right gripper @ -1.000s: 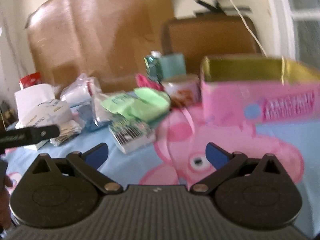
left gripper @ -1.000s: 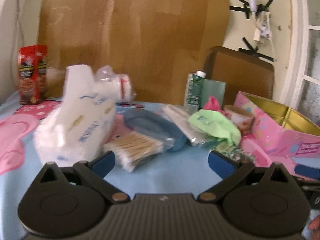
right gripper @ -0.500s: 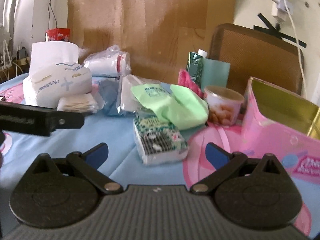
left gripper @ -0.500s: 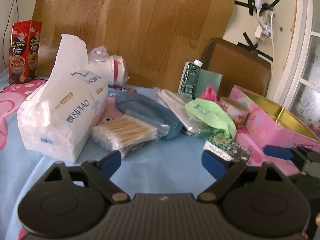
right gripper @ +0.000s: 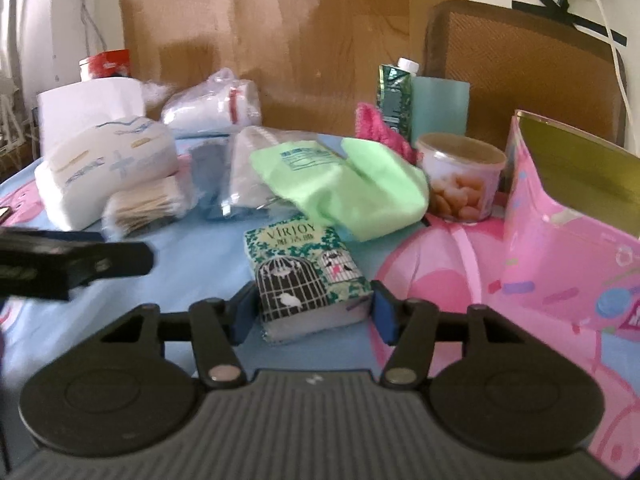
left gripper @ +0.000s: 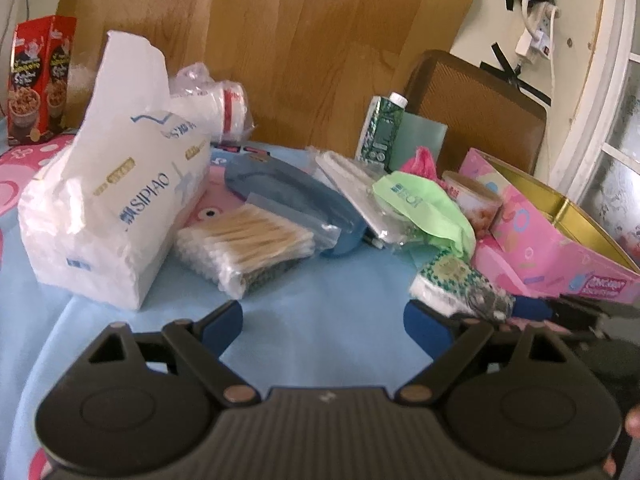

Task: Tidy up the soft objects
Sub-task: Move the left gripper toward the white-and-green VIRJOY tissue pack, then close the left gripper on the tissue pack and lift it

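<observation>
A small green tissue pack point(right gripper: 304, 276) with a birdcage print lies on the blue tablecloth between the pads of my right gripper point(right gripper: 312, 314). The jaws are closing and both blue pads touch its sides. In the left wrist view the same pack point(left gripper: 456, 288) sits at the right, by the pink box. My left gripper point(left gripper: 324, 320) hovers over bare cloth with nothing between its jaws, which are opening slightly. Ahead of it lie a large white tissue pack point(left gripper: 112, 216), a bag of cotton swabs point(left gripper: 248, 244) and a green soft pack point(left gripper: 424, 204).
An open pink box with a gold inside point(right gripper: 560, 220) stands at the right. Behind the pile are a blue pouch point(left gripper: 288, 188), a snack cup point(right gripper: 460, 176), a green carton point(right gripper: 394, 92), a wrapped white roll point(left gripper: 216, 104) and a red box point(left gripper: 32, 80). A wooden board backs the table.
My right gripper came forward to the small tissue pack and its jaws narrowed around it. The left gripper's jaws narrowed a little while it stayed near the same spot.
</observation>
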The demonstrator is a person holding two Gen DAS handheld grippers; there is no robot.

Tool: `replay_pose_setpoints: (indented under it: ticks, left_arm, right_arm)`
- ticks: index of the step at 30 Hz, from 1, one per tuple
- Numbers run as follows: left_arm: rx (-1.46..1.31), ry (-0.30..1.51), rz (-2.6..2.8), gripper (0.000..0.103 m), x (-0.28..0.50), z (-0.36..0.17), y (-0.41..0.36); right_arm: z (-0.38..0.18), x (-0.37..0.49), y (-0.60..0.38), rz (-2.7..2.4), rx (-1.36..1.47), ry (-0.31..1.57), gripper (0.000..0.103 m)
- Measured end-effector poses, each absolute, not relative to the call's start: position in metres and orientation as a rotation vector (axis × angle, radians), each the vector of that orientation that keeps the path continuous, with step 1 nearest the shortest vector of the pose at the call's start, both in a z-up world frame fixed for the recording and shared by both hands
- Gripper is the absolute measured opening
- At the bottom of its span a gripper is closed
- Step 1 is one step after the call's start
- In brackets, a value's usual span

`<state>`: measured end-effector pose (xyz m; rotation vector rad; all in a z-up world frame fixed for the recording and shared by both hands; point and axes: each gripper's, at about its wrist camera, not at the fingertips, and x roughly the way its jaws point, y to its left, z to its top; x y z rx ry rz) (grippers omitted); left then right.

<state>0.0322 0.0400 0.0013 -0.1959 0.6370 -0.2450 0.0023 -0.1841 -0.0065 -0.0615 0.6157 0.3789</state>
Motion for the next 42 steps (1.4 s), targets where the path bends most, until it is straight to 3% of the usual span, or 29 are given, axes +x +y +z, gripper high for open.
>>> replay_pose_setpoints:
  ticks: [11,35,40,42]
  left_arm:
    - [-0.183,0.663,-0.270,0.103,0.033,0.001,0.037]
    - [-0.202,0.757,-0.454,0.103,0.002,0.006,0.017]
    - [-0.246,0.784,-0.514,0.103,0.002,0.006,0.014]
    - [-0.241,0.784,-0.517,0.103,0.001,0.006,0.011]
  right_arm:
    - [-0.005,-0.073,-0.162,0.522,-0.170,0.560,0.061]
    - [-0.010,-0.066,-0.173,0.513,-0.093,0.581,0.069]
    - [-0.009,-0.066,-0.174,0.514,-0.092,0.581,0.069]
    - [-0.009,-0.066,-0.174,0.517,-0.094,0.580,0.063]
